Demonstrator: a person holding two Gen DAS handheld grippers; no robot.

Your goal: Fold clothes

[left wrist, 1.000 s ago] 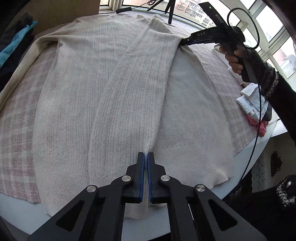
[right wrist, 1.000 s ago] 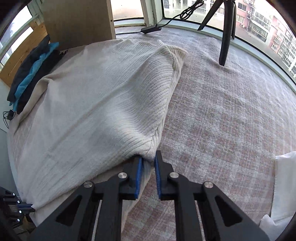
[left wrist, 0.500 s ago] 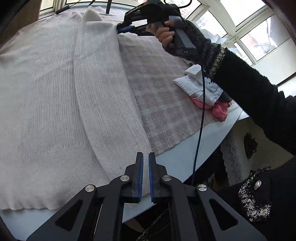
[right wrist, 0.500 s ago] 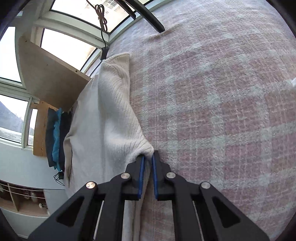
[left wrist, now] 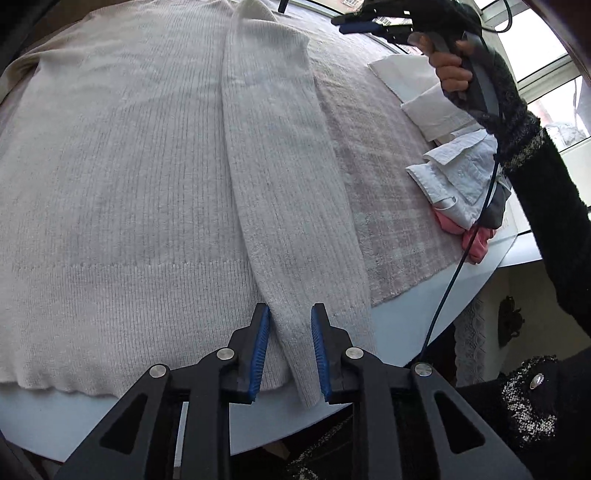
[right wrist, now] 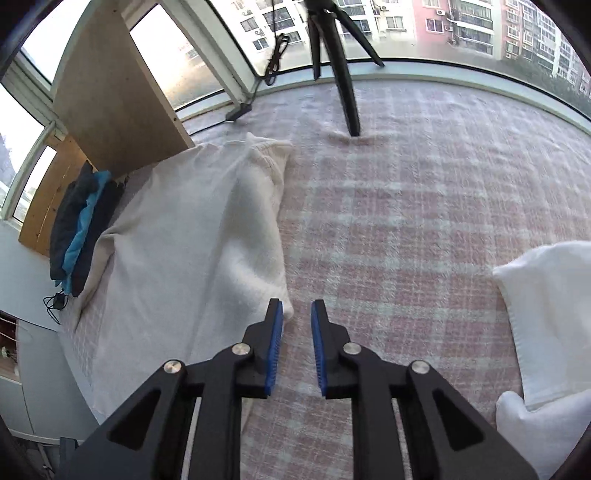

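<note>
Both grippers, left (left wrist: 290, 345) and right (right wrist: 296, 345), have parted and released the sweater (left wrist: 147, 166), holding nothing.

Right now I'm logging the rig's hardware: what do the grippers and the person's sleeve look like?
Both the left gripper and right gripper have black arms, silver pivot bolts and ribbed blue pads. A dark cable hangs from the right one. The sleeve is fuzzy black with a speckled cuff.

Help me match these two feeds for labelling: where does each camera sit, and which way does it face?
Left wrist: on the left gripper, facing along its open fingers across the cream sweater; the person's right hand and right gripper show.
Right wrist: on the right gripper, fingers open, facing the windows and tripod.
Shared: sweater, plaid blanket.
</note>
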